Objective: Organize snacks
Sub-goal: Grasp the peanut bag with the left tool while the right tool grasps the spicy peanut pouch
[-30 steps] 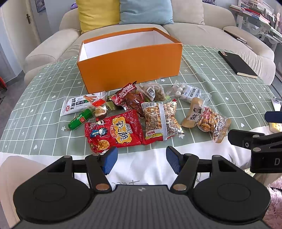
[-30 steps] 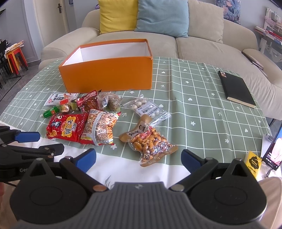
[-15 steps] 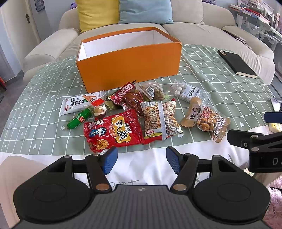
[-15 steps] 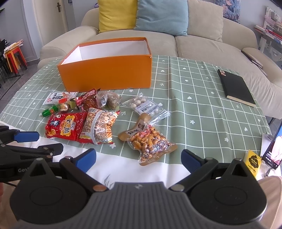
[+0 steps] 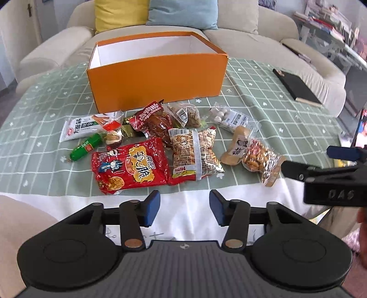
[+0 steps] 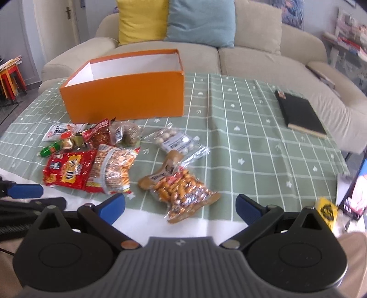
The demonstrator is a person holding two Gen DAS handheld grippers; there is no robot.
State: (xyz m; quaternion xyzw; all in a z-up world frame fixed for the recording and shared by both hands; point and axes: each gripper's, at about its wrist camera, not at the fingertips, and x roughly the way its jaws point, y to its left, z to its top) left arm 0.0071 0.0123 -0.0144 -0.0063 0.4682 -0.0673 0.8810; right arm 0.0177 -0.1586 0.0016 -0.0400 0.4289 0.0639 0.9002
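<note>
An open orange box point(image 5: 158, 78) point(image 6: 128, 96) stands on the green checked tablecloth with nothing showing in it. Several snack packets lie in front of it: a red crisp bag point(image 5: 130, 169) point(image 6: 67, 170), a striped peanut bag point(image 5: 195, 153) point(image 6: 113, 172), an orange nut packet point(image 5: 261, 158) point(image 6: 183, 194), a white-ball packet point(image 5: 231, 117) point(image 6: 176, 141) and a green sausage point(image 5: 86, 146). My left gripper point(image 5: 184, 207) is open and empty near the table's front edge, just short of the red bag. My right gripper point(image 6: 181, 206) is wide open and empty, just short of the orange nut packet.
A black notebook point(image 6: 300, 113) point(image 5: 298, 88) lies at the right of the table. A sofa with yellow and blue cushions point(image 6: 174, 20) stands behind. A yellow packet point(image 6: 326, 212) and a screen sit off the table's right edge. The right gripper shows at the right of the left wrist view point(image 5: 321, 174).
Both grippers have moved forward towards the snacks, and the right one has come close over the orange nut packet. Nothing on the table has moved.
</note>
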